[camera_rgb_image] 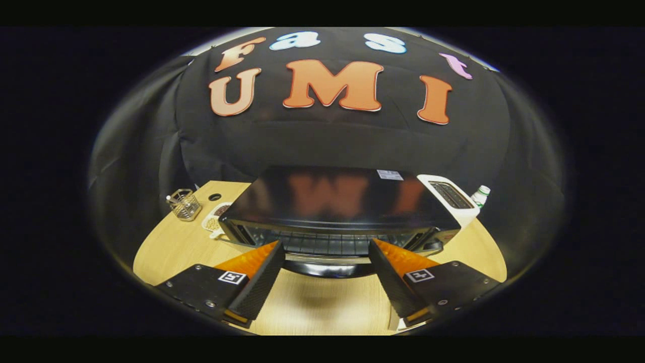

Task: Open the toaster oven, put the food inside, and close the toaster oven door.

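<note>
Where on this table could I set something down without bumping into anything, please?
The bare wood between the open gripper fingers, just before the toaster oven, is free. Another patch lies on the table between the wire basket and the oven. It is crowded beside the oven: a plate on one side, a white toaster and bottle on the other.

Your gripper [326, 247] shows two wedge-shaped fingers [259, 282] that taper toward their tips, each inner face covered with a finely dotted, textured pad. Behind each finger you see a flat, dark, angular mounting block dotted with small silver screw heads. Each block carries one small square white tag printed with a black blocky marker pattern, set near the finger's base. The two fingers stand spread well apart, with nothing pressed between them.
</note>
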A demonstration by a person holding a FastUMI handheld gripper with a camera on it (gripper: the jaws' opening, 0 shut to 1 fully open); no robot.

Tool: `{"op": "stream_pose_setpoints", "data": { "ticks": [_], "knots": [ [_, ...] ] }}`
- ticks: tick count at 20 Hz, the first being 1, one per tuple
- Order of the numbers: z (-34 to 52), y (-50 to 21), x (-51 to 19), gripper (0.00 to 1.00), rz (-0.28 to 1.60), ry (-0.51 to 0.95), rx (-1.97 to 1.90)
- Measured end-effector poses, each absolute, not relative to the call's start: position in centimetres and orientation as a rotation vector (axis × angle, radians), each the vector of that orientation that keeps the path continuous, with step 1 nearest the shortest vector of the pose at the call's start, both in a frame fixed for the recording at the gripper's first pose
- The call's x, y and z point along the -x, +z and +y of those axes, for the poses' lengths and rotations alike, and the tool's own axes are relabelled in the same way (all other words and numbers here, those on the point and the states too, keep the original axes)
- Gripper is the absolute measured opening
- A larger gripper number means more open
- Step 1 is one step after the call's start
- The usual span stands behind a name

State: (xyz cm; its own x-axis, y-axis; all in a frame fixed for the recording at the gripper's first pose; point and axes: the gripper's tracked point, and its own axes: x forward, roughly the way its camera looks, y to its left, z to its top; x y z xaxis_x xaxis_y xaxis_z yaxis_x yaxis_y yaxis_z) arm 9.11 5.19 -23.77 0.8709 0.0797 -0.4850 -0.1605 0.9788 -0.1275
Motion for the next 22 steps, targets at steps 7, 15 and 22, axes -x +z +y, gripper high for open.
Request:
{"op": "stream_pose_setpoints", "data": {
  "ticks": [7, 15, 22],
  "knots": [
    [4.3, -26.9, -3.7, 0.99, 0.546, 0.114, 0.181],
    [3.5, -31.7, -0.1, 0.99, 0.635, 0.106, 0.142],
    [2.8, -35.6, 0.8, 0.99, 0.704, 0.081, 0.096]
  ]
}}
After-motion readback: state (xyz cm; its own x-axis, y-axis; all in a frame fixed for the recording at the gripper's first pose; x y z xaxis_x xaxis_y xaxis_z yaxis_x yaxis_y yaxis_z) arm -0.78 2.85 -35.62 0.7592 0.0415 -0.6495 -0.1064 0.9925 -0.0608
